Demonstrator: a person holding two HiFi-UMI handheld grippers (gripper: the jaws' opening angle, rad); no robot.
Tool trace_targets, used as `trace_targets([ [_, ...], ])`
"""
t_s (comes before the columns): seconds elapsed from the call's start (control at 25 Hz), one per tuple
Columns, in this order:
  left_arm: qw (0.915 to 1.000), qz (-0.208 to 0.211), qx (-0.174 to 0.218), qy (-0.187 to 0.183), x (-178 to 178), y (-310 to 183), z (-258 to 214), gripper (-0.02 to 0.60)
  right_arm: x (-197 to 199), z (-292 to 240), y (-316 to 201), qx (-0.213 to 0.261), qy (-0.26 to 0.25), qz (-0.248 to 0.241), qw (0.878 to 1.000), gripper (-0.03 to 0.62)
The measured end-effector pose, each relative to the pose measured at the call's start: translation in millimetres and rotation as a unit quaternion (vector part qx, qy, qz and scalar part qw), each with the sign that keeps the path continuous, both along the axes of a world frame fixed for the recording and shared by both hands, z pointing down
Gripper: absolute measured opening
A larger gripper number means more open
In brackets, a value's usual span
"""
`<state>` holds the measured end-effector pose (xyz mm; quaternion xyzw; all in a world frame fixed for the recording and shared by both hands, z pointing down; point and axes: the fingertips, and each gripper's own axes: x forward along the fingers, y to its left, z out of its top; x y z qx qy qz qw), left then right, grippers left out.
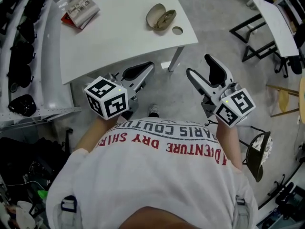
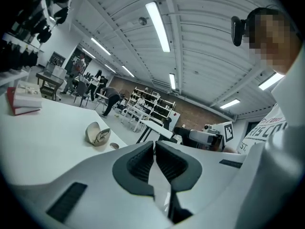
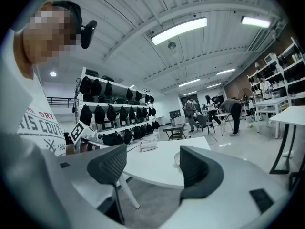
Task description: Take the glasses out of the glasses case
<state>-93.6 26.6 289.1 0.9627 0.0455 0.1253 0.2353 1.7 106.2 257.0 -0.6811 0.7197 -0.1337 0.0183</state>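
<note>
An open tan clamshell glasses case point(image 1: 161, 17) lies near the far right corner of the white table point(image 1: 119, 42), with the glasses resting in its open half. It also shows in the left gripper view as the glasses case point(image 2: 97, 134). Both grippers hang in front of the table's near edge, well short of the case. My left gripper point(image 1: 148, 66) is shut with nothing in it, its pads together point(image 2: 155, 144). My right gripper point(image 1: 198, 64) stands wide open and empty, and the table shows through its gap point(image 3: 151, 163).
A small round disc point(image 1: 177, 30) lies just in front of the case. A red and white book point(image 1: 81, 11) sits at the table's far left. A shelf rack with dark bags point(image 1: 19, 56) runs along the left. Another table point(image 1: 279, 20), a stool point(image 1: 286, 99) and a chair point(image 1: 259, 151) stand to the right.
</note>
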Motion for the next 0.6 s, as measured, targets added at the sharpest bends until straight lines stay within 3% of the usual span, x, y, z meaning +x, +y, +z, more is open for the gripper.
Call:
trace_targets([
  [0.6,0.9999,-0.008,0.006,0.002,45,-61,7,0.035,45,-3,-62,0.004,0.038,-0.011,0.999,0.327],
])
